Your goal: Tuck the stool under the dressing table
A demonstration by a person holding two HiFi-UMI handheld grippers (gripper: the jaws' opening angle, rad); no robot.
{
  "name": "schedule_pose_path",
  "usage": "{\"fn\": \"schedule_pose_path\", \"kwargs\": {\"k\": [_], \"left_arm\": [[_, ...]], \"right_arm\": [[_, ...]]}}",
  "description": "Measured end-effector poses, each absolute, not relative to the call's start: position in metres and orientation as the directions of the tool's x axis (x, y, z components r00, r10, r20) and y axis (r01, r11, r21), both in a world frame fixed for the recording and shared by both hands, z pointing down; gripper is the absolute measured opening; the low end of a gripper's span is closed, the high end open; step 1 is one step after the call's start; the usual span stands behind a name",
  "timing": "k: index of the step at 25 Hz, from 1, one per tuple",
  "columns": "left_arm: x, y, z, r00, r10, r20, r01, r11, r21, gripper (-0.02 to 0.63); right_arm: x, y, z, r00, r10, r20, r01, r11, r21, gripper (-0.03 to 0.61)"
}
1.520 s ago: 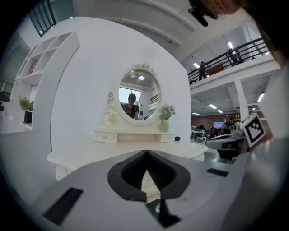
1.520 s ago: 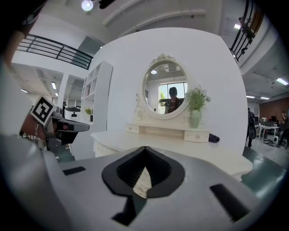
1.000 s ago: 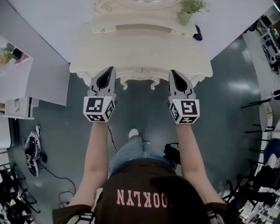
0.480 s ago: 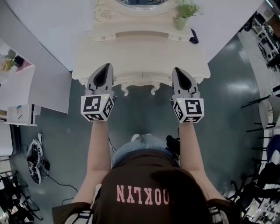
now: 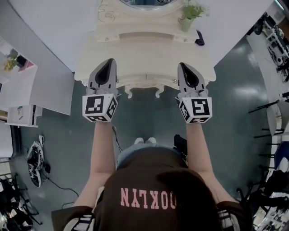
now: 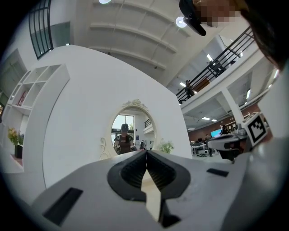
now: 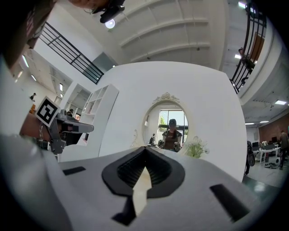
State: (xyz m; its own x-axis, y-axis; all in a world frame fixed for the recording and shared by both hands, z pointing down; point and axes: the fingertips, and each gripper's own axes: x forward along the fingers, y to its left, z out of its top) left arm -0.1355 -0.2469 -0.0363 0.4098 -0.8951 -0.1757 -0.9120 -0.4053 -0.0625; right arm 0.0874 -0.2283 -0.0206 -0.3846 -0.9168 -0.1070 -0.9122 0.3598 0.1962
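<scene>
Both tongs clenched, nothing between the jaws: left tongs (image 5: 108, 63) and right tongs (image 5: 184, 66) are held side by side, tips over the front edge of the desk (image 5: 144, 52). Each gripper view shows the pads meeting on bare air, mirror (image 7: 168, 121) straight ahead.

Stool: not visible in any view. The floor (image 5: 144, 113) in front of the desk is bare, so it probably sits beneath the top. How far in, I cannot tell.

Risks from here:
- Stool left partly out or crooked under the desk. The top hides it from above, so a poor tuck would go unnoticed.
- Person's shoes (image 5: 145, 141) stand near the desk front. A step forward could kick a stool leg and shift it.
- Tongs close to the carved front edge. A careless push forward or drop could knock the trim, or reach the potted plant (image 5: 189, 12) at the back.
- Loose cables (image 5: 43, 164) on the floor to the left could trip the person stepping back.
</scene>
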Motion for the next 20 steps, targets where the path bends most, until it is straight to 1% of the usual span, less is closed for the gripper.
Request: {"fn": "schedule_pose_path", "kwargs": {"k": [12,20], "left_arm": [[-0.135,-0.248,-0.051,0.417,-0.885,-0.207,-0.909,-0.410,-0.079,0.006],[-0.134,-0.254,-0.050,0.418,-0.886,-0.201,-0.909,-0.408,-0.091,0.006]], "right_arm": [[0.108,-0.231,-0.028,-0.341,-0.932,-0.118,-0.928,0.315,0.198,-0.002],[0.106,-0.237,-0.022,-0.350,-0.931,-0.103,-0.923,0.325,0.206,-0.002]]}}
